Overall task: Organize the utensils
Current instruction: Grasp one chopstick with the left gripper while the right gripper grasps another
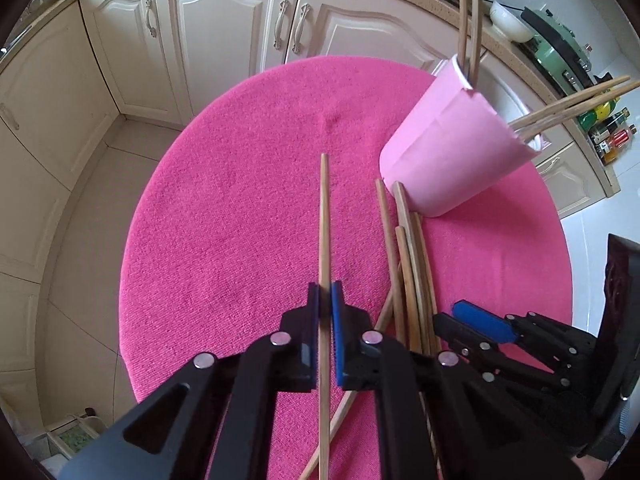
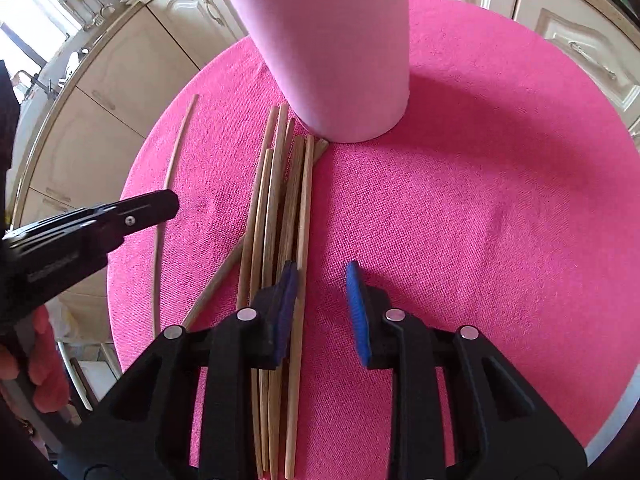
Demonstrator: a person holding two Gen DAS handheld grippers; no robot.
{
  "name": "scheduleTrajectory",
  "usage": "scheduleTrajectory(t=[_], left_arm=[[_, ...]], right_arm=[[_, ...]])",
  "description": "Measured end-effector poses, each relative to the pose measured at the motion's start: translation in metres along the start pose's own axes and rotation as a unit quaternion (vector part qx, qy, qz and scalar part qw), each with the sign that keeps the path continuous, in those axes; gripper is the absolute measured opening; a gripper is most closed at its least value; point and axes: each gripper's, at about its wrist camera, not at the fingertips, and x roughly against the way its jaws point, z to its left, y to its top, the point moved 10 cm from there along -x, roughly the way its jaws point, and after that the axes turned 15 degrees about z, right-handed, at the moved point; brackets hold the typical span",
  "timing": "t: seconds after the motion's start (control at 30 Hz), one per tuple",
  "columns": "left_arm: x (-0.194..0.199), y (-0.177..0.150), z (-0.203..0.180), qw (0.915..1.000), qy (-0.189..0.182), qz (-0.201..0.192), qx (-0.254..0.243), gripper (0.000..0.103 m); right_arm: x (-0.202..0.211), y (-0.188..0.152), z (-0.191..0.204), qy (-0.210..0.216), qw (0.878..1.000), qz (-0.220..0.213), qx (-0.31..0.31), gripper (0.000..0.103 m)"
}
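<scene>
One pink cup point(image 2: 336, 52); two grippers; many chopsticks point(image 2: 276, 208).

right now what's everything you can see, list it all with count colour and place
cloth: one, hot pink, covers the round table
cup: one, pale pink, far side of the cloth, several chopsticks standing in it
loose chopsticks: a bundle, count unclear, tan wood, lying on the cloth just in front of the cup
single chopstick: one, tan wood, clamped in the left gripper
cabinets: cream doors, behind the table
bowl: one, white, on the counter
left gripper: black with blue pads, shut on the single chopstick
right gripper: black with blue pads, open above the bundle's right edge
</scene>
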Motion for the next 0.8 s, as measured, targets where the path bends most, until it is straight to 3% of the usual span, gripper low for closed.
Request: scheduleTrajectory(t=[0.2, 0.3, 0.37, 0.63, 0.8], left_arm=[[0.002, 0.006, 0.005, 1.0000, -0.002, -0.003, -0.003, 0.006], [0.002, 0.004, 0.002, 0.9999, -0.004, -0.008, -0.006, 0.006], [0.006, 0.002, 0.000, 0.9999, -0.005, -0.013, -0.008, 0.006], [0.035, -0.001, -0.010, 0.9984, -0.017, -0.048, -0.023, 0.006], [0.060, -0.007, -0.023, 0.9954, -0.035, -0.081, -0.037, 0.006]], right_arm=[[-0.004, 0.005, 0.011, -0.053, 0.998, 0.021, 0.018, 0.024], [-0.004, 0.007, 0.010, -0.083, 0.996, 0.023, 0.025, 0.012], [-0.003, 0.009, 0.009, -0.077, 0.997, 0.024, 0.019, 0.007], [0.020, -0.002, 0.003, -0.027, 1.000, -0.001, -0.002, 0.006], [0.060, -0.014, 0.008, 0.016, 0.998, -0.057, -0.005, 0.006]])
